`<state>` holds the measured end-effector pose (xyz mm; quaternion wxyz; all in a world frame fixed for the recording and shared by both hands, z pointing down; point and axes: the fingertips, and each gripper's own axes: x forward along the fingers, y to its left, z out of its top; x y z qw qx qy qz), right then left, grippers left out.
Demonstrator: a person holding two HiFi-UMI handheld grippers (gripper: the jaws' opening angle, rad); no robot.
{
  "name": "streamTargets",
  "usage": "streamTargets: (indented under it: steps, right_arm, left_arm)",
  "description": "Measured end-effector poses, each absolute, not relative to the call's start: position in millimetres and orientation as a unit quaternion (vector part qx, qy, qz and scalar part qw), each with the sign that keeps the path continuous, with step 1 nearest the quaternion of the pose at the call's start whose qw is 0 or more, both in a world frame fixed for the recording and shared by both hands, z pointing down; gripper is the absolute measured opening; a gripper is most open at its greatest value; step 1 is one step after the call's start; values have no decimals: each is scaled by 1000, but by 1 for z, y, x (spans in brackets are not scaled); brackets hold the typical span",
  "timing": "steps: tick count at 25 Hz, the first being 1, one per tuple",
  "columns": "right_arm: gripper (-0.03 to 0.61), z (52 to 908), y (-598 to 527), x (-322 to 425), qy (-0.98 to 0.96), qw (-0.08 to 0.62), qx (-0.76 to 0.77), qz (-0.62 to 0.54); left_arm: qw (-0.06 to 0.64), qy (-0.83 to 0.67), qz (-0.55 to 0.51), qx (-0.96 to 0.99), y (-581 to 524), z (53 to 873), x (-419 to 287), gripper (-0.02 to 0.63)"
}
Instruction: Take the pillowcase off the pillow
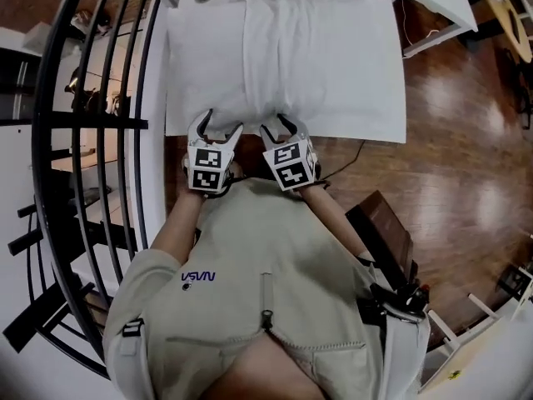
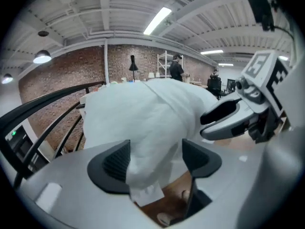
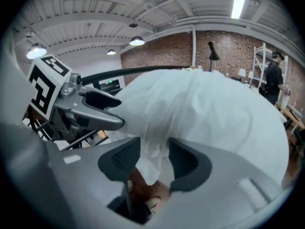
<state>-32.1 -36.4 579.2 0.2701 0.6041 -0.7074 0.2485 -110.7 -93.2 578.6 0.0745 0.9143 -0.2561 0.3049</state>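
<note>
The pillow [image 1: 321,57], in its white pillowcase [image 2: 143,113], is lying on the white worktop [image 1: 200,73]. The left gripper [image 1: 221,127] and the right gripper [image 1: 281,127] are sitting side by side at its near edge. Both grippers' fingers are standing apart around bunched fabric without clamping it, the left wider.

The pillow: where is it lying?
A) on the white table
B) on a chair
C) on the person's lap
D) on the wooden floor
A: the head view shows the pillow resting flat on the white table, well above the floor.
</note>
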Motion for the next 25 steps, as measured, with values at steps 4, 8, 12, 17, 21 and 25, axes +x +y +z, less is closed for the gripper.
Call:
streamTargets:
  steps: [4,8,12,17,21,25]
  right_arm:
    - [178,603,-58,-32,-673,305,630,240]
    - [14,581,-65,-16,-635,309,679,202]
    - [11,546,-46,30,-581,289,742,170]
    - [11,541,-14,104,-511,287,790,181]
    - [11,573,-12,115,-493,307,785,216]
    - [11,604,0,106,-506,299,768,255]
  left_arm:
    - [35,-242,347,906,-107,601,-106,201]
    - [15,-240,312,919,-123,572,-107,72]
    - [15,-276,253,927,-159,524,-114,35]
    - [38,-292,224,929,-185,510,-121,34]
    - [78,-288,249,921,-166,543,-129,31]
    - [118,-283,273,912,-149,583,-138,70]
